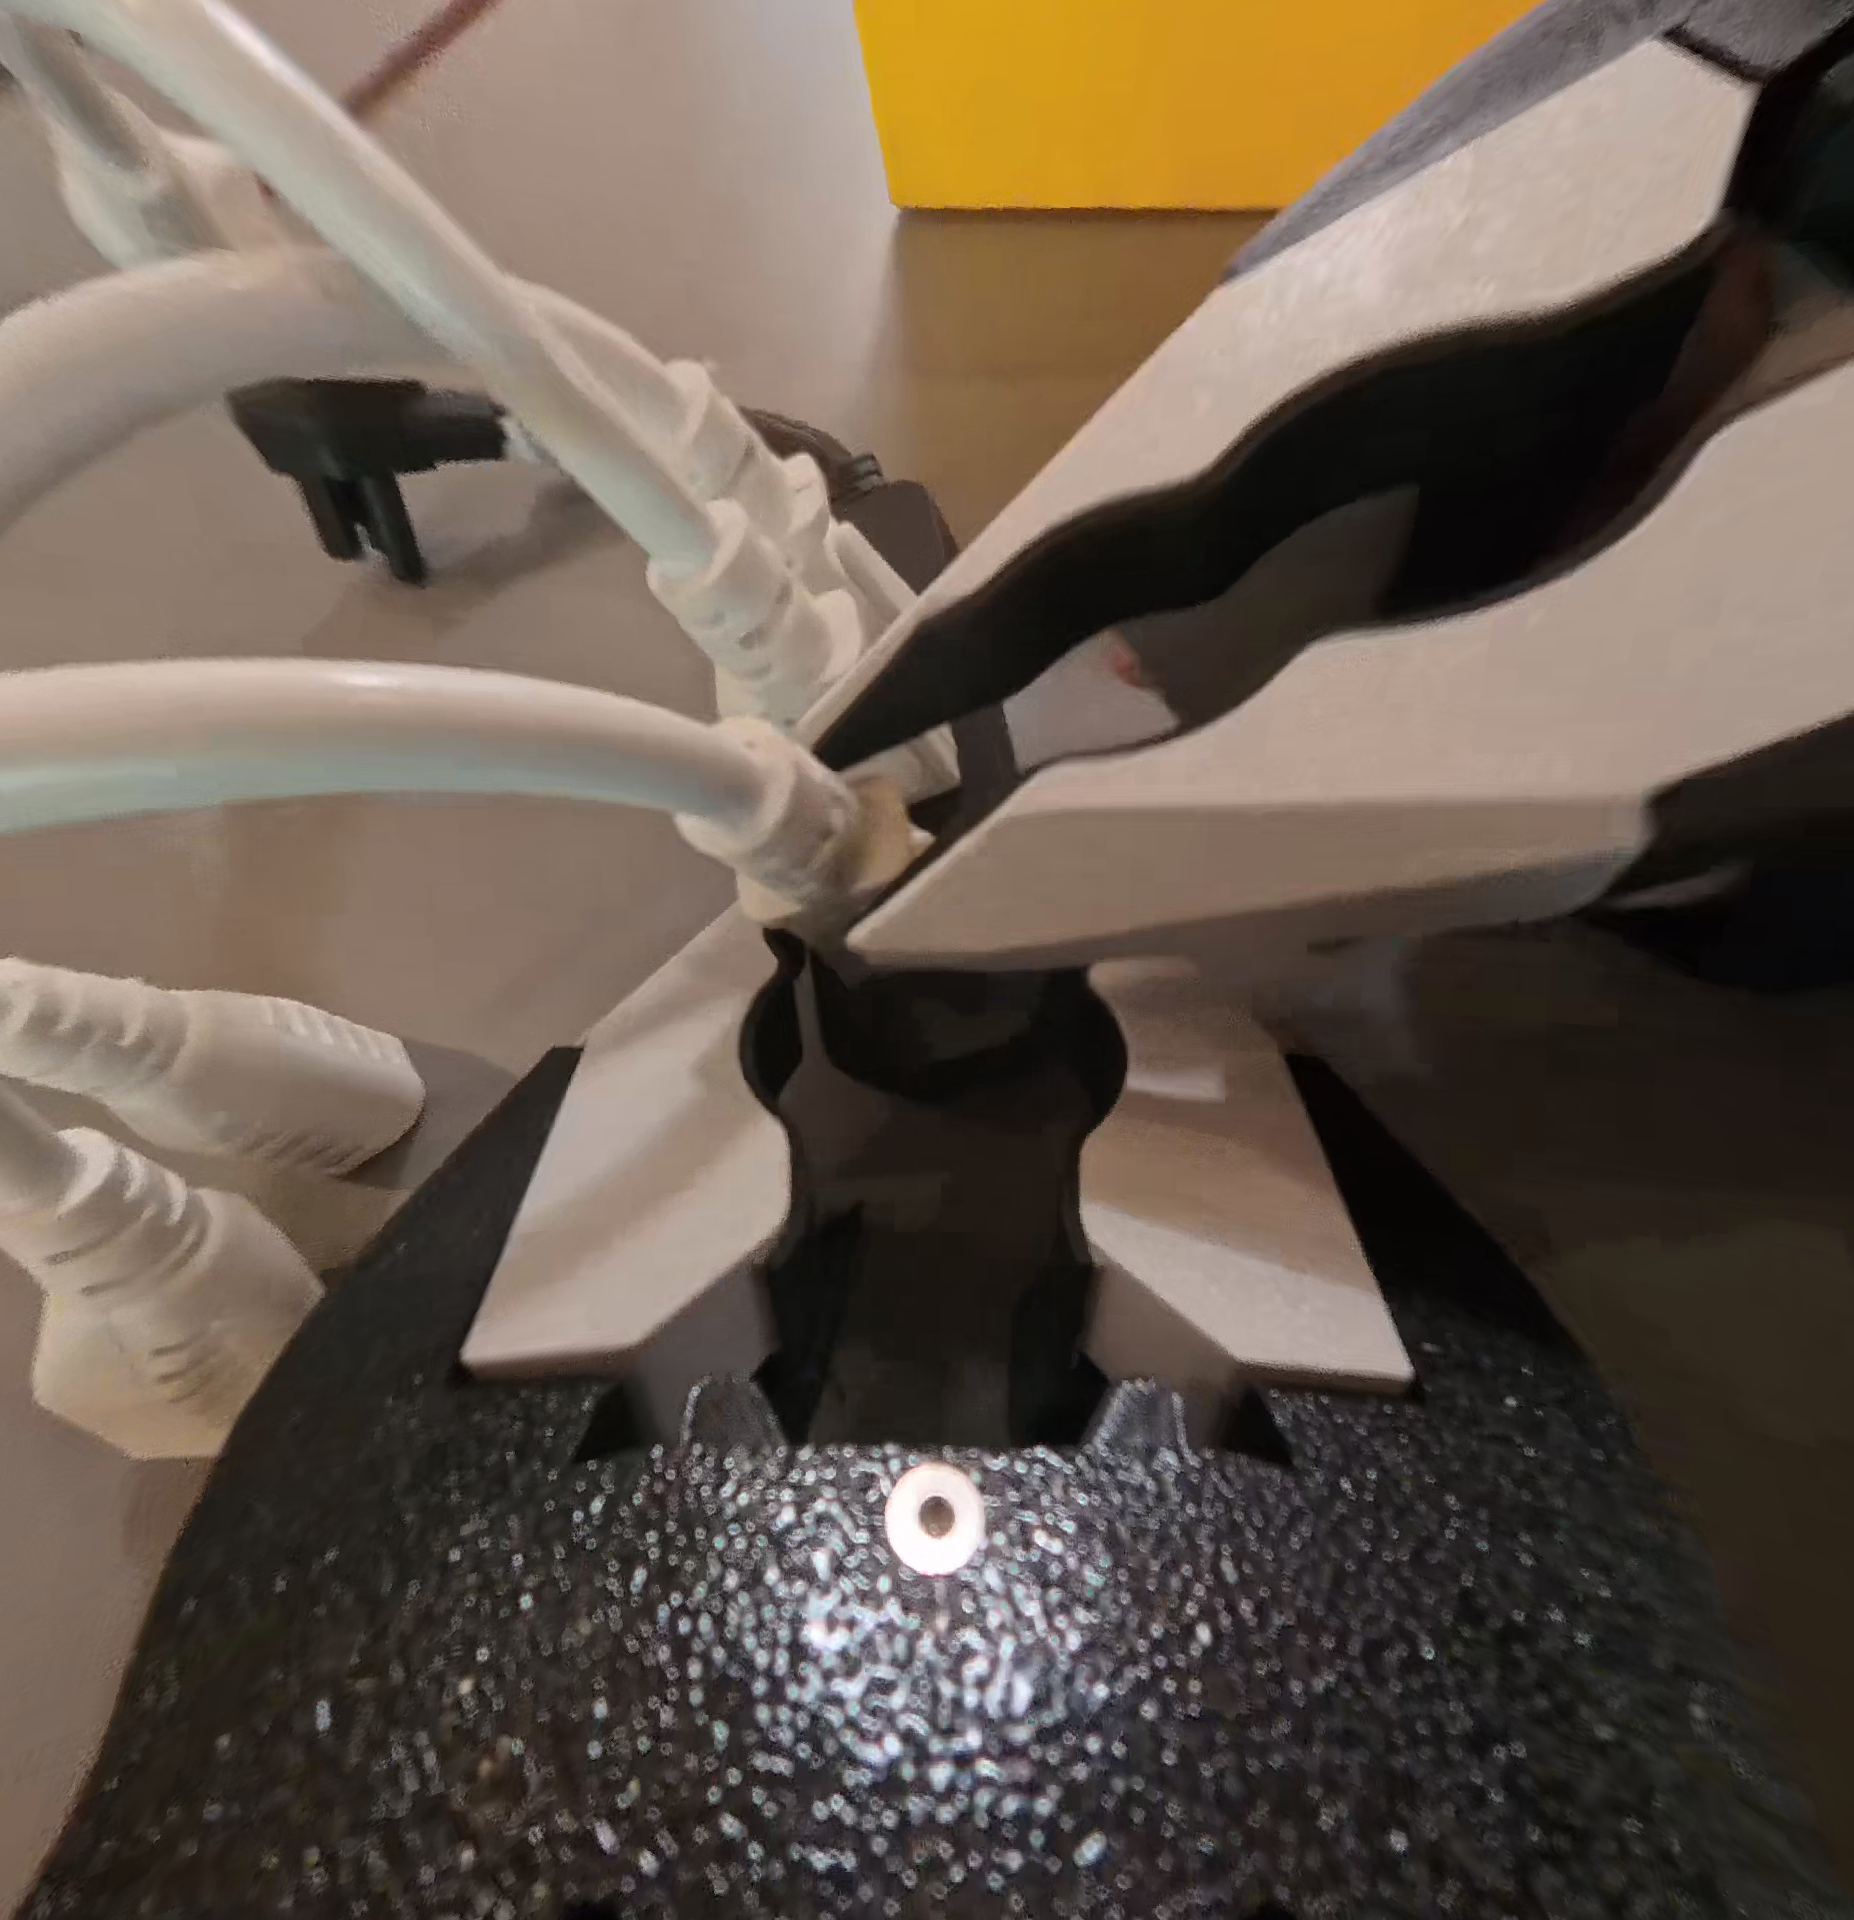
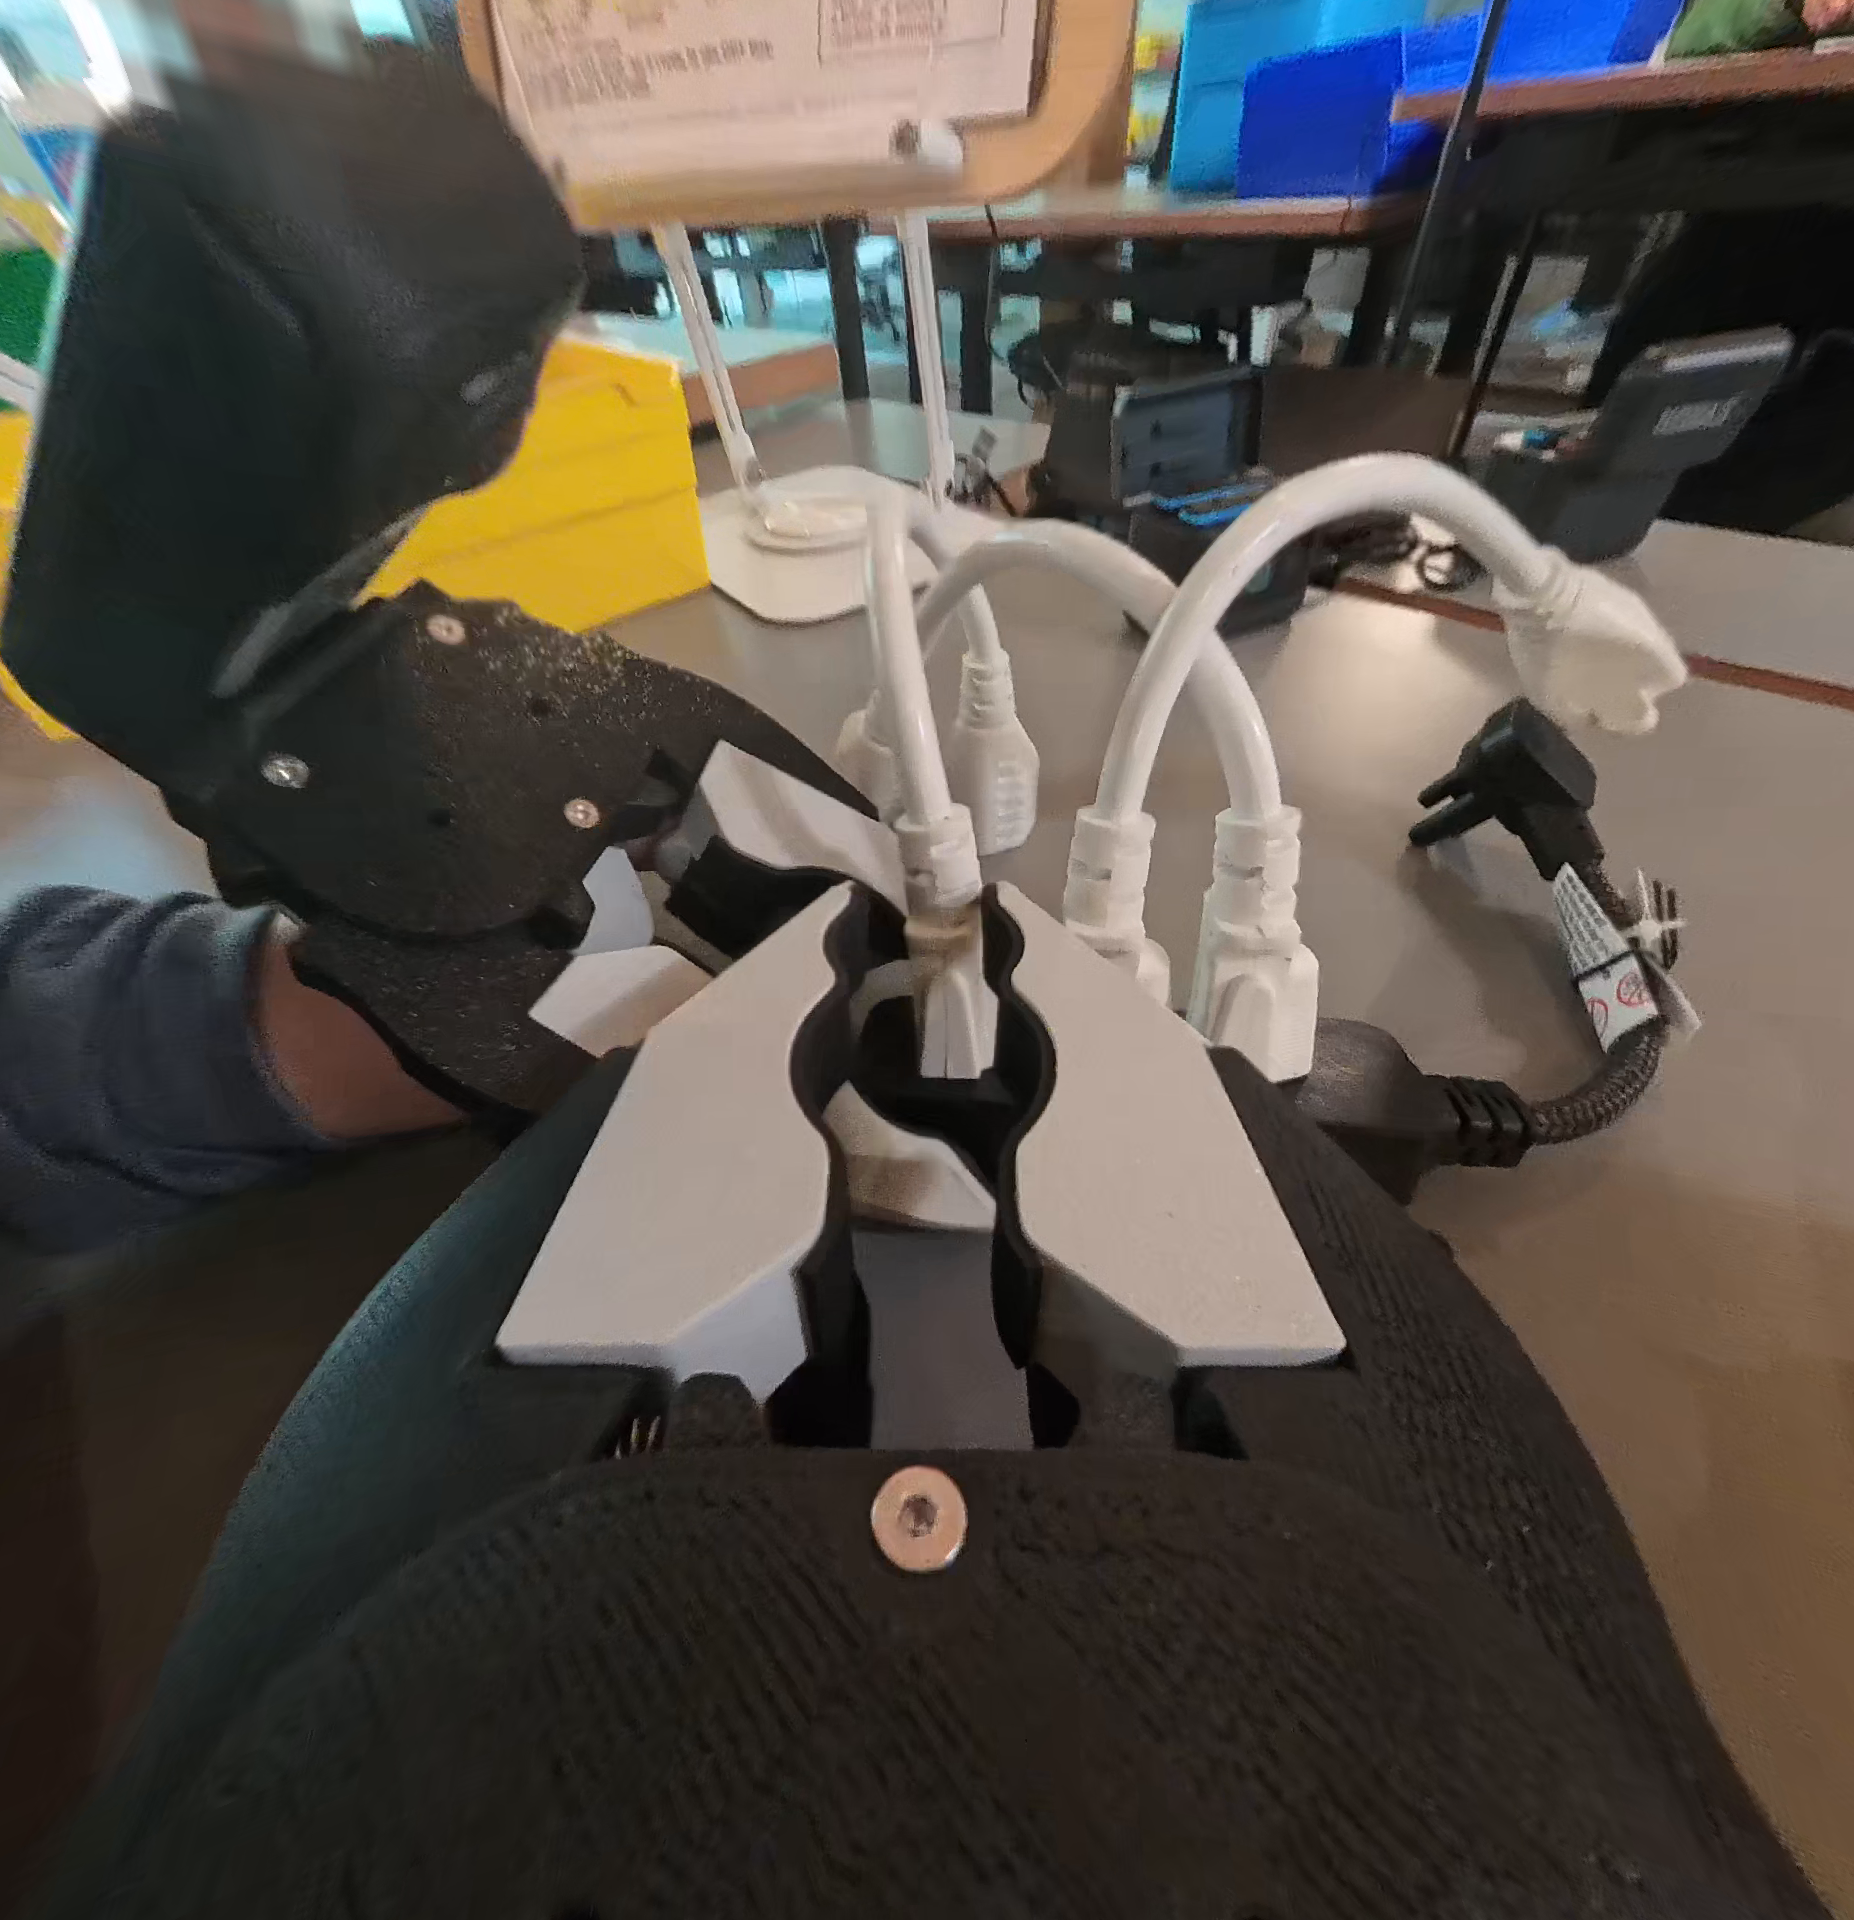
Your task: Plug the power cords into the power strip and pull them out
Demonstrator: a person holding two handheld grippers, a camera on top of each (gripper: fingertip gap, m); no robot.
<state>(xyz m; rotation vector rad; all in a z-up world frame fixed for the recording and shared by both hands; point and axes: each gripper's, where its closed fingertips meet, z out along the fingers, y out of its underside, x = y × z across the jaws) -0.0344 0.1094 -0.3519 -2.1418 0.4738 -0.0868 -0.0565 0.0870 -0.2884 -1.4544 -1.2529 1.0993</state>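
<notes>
A black power strip (image 2: 1359, 1086) lies on the grey table with several white power cords plugged into it, such as one (image 2: 1250, 966) on the right. My right gripper (image 2: 933, 914) is shut on a white plug (image 2: 949, 997) standing upright in the strip. In the left wrist view the right gripper (image 1: 850, 842) reaches in from the upper right and pinches that plug (image 1: 798, 831). My left gripper (image 1: 933, 987) is closed on the strip's body (image 1: 933, 1143). It also shows in the right wrist view (image 2: 767, 894), held by a hand in a blue sleeve.
The strip's braided cord ends in a black plug (image 2: 1515, 790) lying loose on the table; it also shows in the left wrist view (image 1: 351, 457). A free white socket end (image 2: 1588, 655) hangs to the right. A yellow box (image 2: 590, 488) and a white stand base (image 2: 798, 540) sit behind. Some 6 cm of space lies between my two pairs of fingers.
</notes>
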